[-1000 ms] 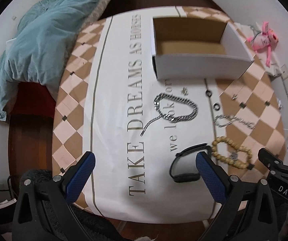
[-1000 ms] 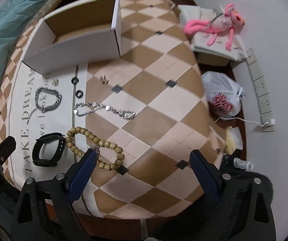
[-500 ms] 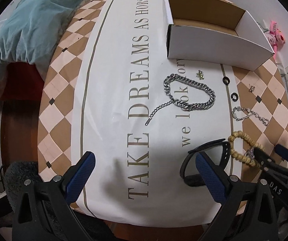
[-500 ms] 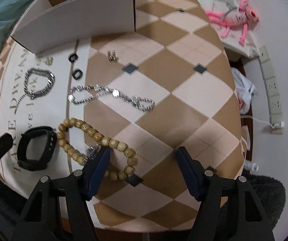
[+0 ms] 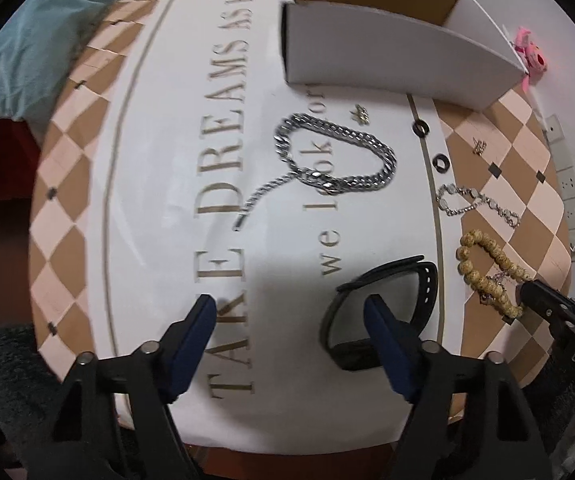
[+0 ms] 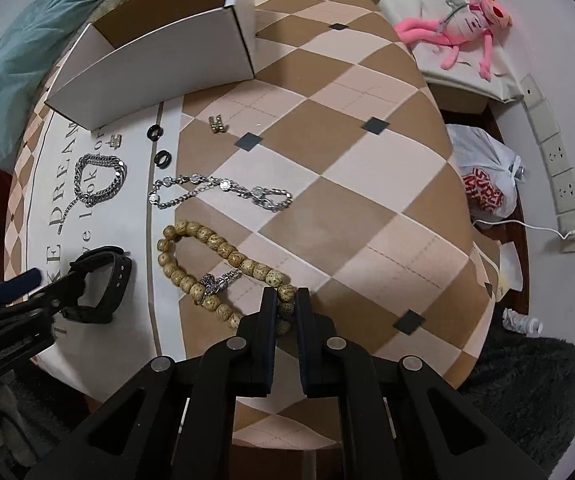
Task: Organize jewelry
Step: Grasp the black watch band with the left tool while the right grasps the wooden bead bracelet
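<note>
A wooden bead bracelet [image 6: 223,258] lies on the checkered table; my right gripper [image 6: 286,305] is shut on its near end beads. It also shows in the left wrist view [image 5: 483,270]. My left gripper [image 5: 289,312] is open, its right finger over a black watch band [image 5: 387,308], also seen in the right wrist view [image 6: 105,280]. A thick silver chain [image 5: 335,156], a crystal bracelet [image 6: 219,194], two black rings [image 6: 154,132] [image 6: 163,159] and small earrings [image 6: 217,124] lie on the cloth. An open white box [image 6: 159,76] stands behind them.
A teal blanket [image 5: 19,52] lies to the far left. A pink plush toy [image 6: 463,24], a plastic bag [image 6: 483,176] and wall sockets [image 6: 559,168] are off the table's right side. A dark rug [image 6: 527,380] is on the floor.
My right gripper moved forward and closed on the end of the bead bracelet. My left gripper moved in closer, its right finger now over the black watch band.
</note>
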